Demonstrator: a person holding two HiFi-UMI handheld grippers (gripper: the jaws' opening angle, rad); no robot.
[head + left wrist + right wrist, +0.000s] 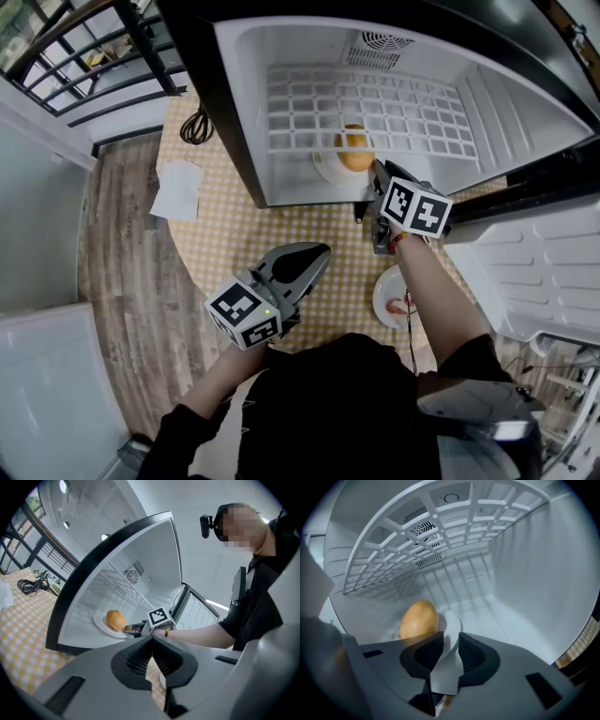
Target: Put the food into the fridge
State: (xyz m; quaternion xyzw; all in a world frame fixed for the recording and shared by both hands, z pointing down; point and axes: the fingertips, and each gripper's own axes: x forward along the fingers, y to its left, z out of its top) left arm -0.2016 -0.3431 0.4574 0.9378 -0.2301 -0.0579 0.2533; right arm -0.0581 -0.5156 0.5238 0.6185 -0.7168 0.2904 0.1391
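Observation:
A small fridge (309, 56) stands open on the checked table. Inside, under its wire shelf (375, 112), a round golden bun (354, 150) lies on a white plate (325, 170). My right gripper (375, 183) reaches into the fridge mouth and is shut on that plate's near rim (452, 625); the bun (418, 618) sits just left of the jaws (446, 644). My left gripper (314, 255) hovers over the table in front of the fridge, shut and empty. From the left gripper view (152, 641), the bun (116, 619) and plate (101, 624) show on the fridge floor.
A second white plate (382, 302) with some food sits on the table beside my right forearm. The fridge door (544, 262) hangs open at the right. A white cloth (178, 187) and a black cable (196, 125) lie at the table's left.

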